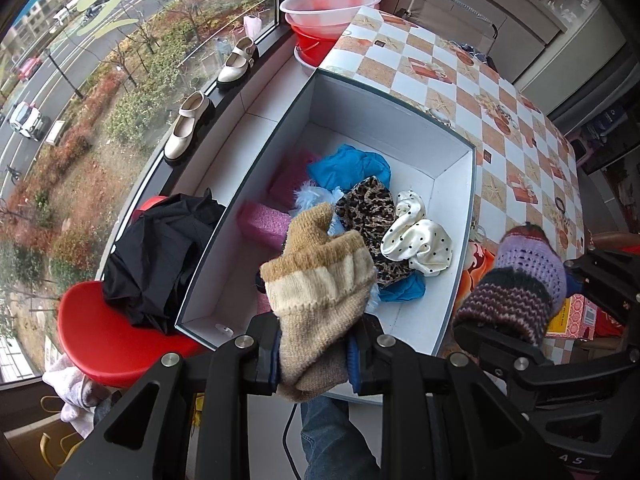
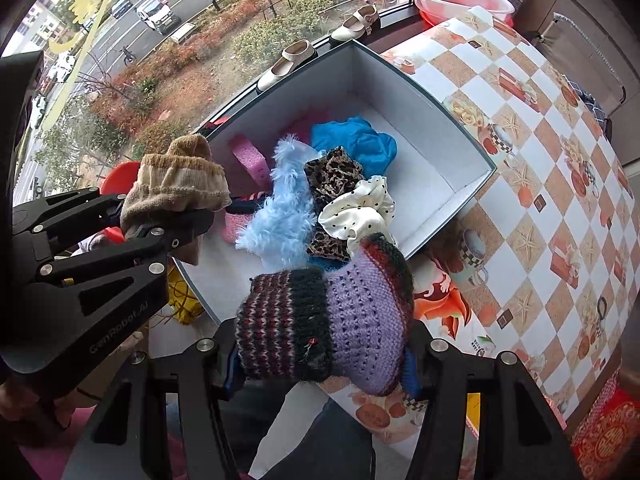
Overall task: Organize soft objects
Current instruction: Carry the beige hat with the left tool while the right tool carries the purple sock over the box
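Observation:
My left gripper [image 1: 314, 360] is shut on a beige knitted glove [image 1: 320, 280], held over the near end of a white open box [image 1: 448, 184]. To its right, my right gripper [image 2: 320, 364] is shut on a purple and dark striped knitted glove [image 2: 332, 320], above the box's near right corner. The box [image 2: 460, 184] holds a blue cloth [image 2: 356, 140], a leopard-print piece [image 2: 332, 172], a white polka-dot piece [image 2: 352, 208], a light blue fluffy piece [image 2: 288, 200] and pink foam blocks [image 1: 264, 220]. The left gripper [image 2: 160, 224] with its beige glove [image 2: 180, 180] shows at the left of the right wrist view.
The box rests on a table with a checkered patterned cloth [image 1: 500, 92]. A red stool [image 1: 100, 340] with a black garment [image 1: 160, 256] stands at the left by the window. Two cream shoes [image 1: 188, 124] sit on the sill. Red and clear basins [image 1: 328, 8] stand beyond the box.

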Action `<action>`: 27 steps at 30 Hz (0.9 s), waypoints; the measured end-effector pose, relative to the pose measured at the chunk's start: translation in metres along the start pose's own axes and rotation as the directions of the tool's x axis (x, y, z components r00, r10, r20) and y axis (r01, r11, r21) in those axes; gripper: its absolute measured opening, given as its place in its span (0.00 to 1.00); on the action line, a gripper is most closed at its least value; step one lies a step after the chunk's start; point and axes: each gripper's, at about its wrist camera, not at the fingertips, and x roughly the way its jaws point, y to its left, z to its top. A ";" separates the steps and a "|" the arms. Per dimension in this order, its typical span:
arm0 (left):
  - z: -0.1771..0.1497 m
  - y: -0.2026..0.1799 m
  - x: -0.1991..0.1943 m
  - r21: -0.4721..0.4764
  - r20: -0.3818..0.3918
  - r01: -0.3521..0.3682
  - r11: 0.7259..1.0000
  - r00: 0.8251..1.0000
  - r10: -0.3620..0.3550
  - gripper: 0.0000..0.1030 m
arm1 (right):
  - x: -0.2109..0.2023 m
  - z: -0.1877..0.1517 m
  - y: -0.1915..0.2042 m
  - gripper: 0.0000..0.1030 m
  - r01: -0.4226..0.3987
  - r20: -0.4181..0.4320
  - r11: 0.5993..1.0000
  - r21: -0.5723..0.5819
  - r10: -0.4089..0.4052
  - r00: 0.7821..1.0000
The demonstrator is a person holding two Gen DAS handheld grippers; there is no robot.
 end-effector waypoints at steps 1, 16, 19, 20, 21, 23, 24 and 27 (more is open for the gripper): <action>0.001 0.000 0.001 -0.001 -0.002 0.000 1.000 1.000 0.000 0.26 | 0.000 0.002 0.000 0.58 0.000 0.000 1.000 -0.001 0.000 1.000; 0.025 -0.009 0.015 0.011 -0.022 0.000 1.000 1.000 0.000 0.26 | 0.001 0.034 -0.023 0.58 0.010 0.014 1.000 0.028 -0.010 1.000; 0.030 -0.009 0.019 0.011 -0.024 -0.004 1.000 1.000 0.004 0.26 | 0.003 0.039 -0.031 0.58 0.015 0.008 0.999 0.036 -0.015 1.000; 0.031 -0.009 0.020 0.011 -0.025 -0.006 1.000 1.000 0.006 0.26 | 0.004 0.040 -0.033 0.58 0.015 0.007 0.999 0.039 -0.015 1.000; 0.033 -0.010 0.022 0.011 -0.026 -0.009 1.000 1.000 0.009 0.26 | 0.004 0.042 -0.036 0.58 0.016 0.007 0.999 0.043 -0.016 1.000; 0.037 -0.010 0.026 0.011 -0.030 -0.014 1.000 0.999 0.015 0.26 | 0.005 0.046 -0.041 0.58 0.018 0.007 0.999 0.049 -0.019 1.000; 0.039 -0.010 0.027 0.010 -0.031 -0.018 1.000 0.999 0.018 0.26 | 0.006 0.049 -0.044 0.58 0.017 0.006 0.998 0.054 -0.017 1.000; 0.044 -0.012 0.033 0.005 -0.039 -0.020 1.000 0.999 0.020 0.26 | 0.009 0.055 -0.051 0.58 0.016 0.004 0.997 0.070 -0.016 1.000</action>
